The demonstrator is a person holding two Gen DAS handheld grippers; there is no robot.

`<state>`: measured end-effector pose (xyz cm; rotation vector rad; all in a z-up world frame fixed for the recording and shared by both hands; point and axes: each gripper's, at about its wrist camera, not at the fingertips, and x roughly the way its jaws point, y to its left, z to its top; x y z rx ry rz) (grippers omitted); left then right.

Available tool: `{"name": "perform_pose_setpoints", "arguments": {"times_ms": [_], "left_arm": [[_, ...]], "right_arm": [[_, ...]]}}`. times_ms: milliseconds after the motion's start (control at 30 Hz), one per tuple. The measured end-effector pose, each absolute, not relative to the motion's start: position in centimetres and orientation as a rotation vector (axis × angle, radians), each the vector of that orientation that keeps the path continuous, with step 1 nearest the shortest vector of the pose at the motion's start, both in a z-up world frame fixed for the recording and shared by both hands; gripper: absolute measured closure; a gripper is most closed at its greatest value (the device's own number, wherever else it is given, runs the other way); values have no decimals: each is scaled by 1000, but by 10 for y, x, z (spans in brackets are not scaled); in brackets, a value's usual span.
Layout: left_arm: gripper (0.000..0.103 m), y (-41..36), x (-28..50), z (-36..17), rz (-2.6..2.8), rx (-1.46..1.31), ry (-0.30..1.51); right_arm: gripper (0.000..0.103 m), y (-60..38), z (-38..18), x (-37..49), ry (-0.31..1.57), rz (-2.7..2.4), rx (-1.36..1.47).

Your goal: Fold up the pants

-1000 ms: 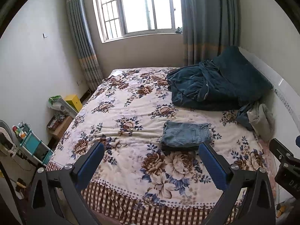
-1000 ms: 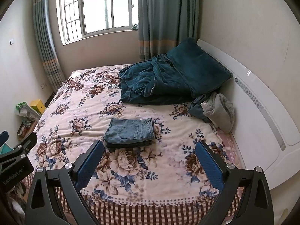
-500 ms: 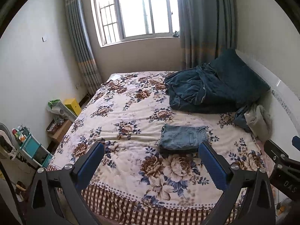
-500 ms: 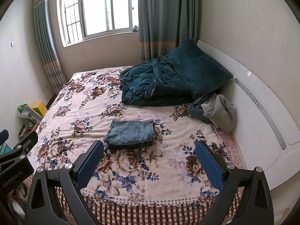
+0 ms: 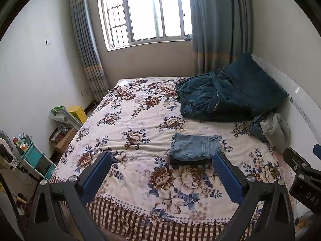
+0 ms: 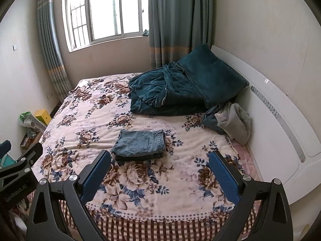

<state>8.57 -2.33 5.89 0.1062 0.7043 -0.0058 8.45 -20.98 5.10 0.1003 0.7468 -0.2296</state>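
A pair of blue denim pants (image 5: 195, 147) lies folded into a neat flat rectangle on the floral bedspread (image 5: 140, 120), right of the bed's middle; it also shows in the right wrist view (image 6: 140, 143). My left gripper (image 5: 161, 172) is open and empty, held back above the bed's near edge, short of the pants. My right gripper (image 6: 159, 171) is open and empty too, also back from the pants. Neither touches the cloth.
A dark teal blanket and pillow (image 5: 226, 94) are heaped at the back right by the white headboard (image 6: 280, 120). A grey and blue garment pile (image 6: 230, 120) lies beside the headboard. Boxes and a teal rack (image 5: 34, 156) stand on the floor at left.
Both grippers have drawn back and tilted slightly up; the pants look smaller and farther away. The pants have not moved and both jaws stay open.
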Motion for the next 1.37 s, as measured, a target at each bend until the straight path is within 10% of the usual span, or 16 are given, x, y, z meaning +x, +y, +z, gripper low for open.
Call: {"name": "perform_pose_setpoints", "arguments": {"times_ms": [1367], "left_arm": [[0,-24,76,65,7,103,680]], "right_arm": [[0,-208,60,87,746,-222,113]]}}
